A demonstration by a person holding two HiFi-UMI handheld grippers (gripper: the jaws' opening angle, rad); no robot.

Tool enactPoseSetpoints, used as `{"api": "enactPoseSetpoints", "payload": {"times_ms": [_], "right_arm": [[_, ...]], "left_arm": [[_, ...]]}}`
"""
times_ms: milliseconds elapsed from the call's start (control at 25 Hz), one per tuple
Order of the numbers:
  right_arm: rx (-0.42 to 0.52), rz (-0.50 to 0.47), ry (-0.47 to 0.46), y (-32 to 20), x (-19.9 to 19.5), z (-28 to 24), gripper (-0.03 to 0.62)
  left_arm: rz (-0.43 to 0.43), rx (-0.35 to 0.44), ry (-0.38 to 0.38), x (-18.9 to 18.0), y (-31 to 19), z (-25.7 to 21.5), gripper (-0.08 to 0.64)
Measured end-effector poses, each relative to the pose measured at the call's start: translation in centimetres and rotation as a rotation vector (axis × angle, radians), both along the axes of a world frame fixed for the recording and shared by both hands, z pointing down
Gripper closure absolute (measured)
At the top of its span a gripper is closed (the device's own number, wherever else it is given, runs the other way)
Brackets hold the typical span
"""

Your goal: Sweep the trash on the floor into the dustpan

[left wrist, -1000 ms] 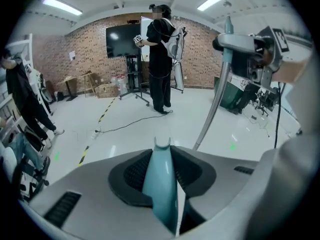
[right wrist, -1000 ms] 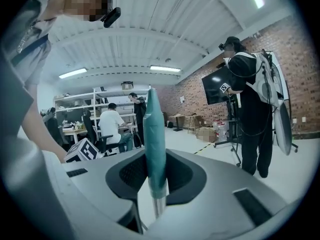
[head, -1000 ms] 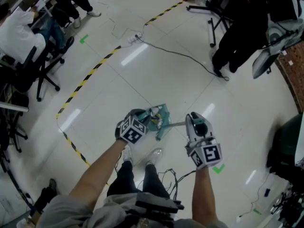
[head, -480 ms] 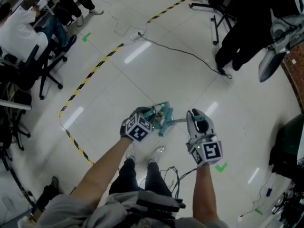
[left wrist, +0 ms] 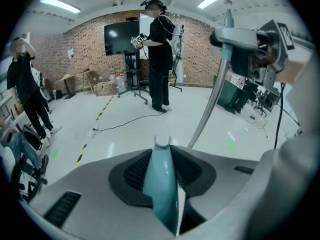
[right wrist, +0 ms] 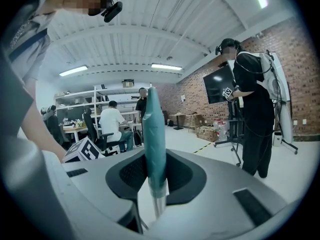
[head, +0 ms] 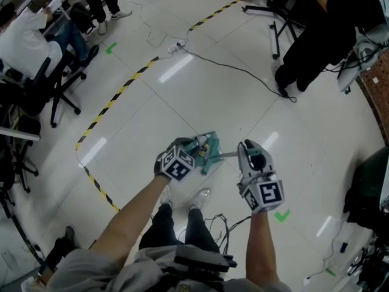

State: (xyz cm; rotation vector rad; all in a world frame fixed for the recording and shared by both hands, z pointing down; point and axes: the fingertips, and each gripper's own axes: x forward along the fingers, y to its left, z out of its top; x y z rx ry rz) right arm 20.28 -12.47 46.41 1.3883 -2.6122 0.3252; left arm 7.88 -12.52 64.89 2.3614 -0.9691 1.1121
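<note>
This is a large open lab or workshop hall. Bare brick walls (left wrist: 85,39) stand under a ribbed white ceiling (right wrist: 135,39) with strip lights (left wrist: 60,5). The glossy pale floor (head: 200,102) is marked off with yellow-and-black hazard tape (head: 115,96) and small green tape marks (head: 109,48), and a black cable (head: 237,70) trails across it. A dark screen (left wrist: 117,39) stands on a stand, with cardboard boxes (left wrist: 102,88) by the wall. Open shelving (right wrist: 80,101) rises behind a worktop (right wrist: 75,126), where a seated person (right wrist: 111,121) works. Office chairs (head: 58,90) stand nearby, and a standing person (left wrist: 160,59) wears head-mounted gear.
</note>
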Motion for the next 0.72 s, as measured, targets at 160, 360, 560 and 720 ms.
{"api": "enactPoseSetpoints", "payload": {"times_ms": [160, 360, 560, 720], "right_arm": [[0.003, -0.005, -0.003, -0.2, -0.8, -0.4, 0.52], [0.008, -0.016, 0.006, -0.3, -1.2, -1.0, 0.52], [0.027, -0.035, 0.017, -0.1, -2.3, -2.0, 0.52], [0.032, -0.05, 0.014, -0.1, -4.1, -2.9, 0.52]], "left_arm": [[0.001, -0.013, -0.008, -0.5, -0.5, 0.2, 0.456], [0.027, -0.071, -0.014, -0.5, -0.4, 0.4, 0.447], [0.121, -0.109, 0.047, 0.1, 0.8, -0.7, 0.281], [0.189, -0.08, 0.094, -1.2, 0.7, -3.2, 0.258]]}}
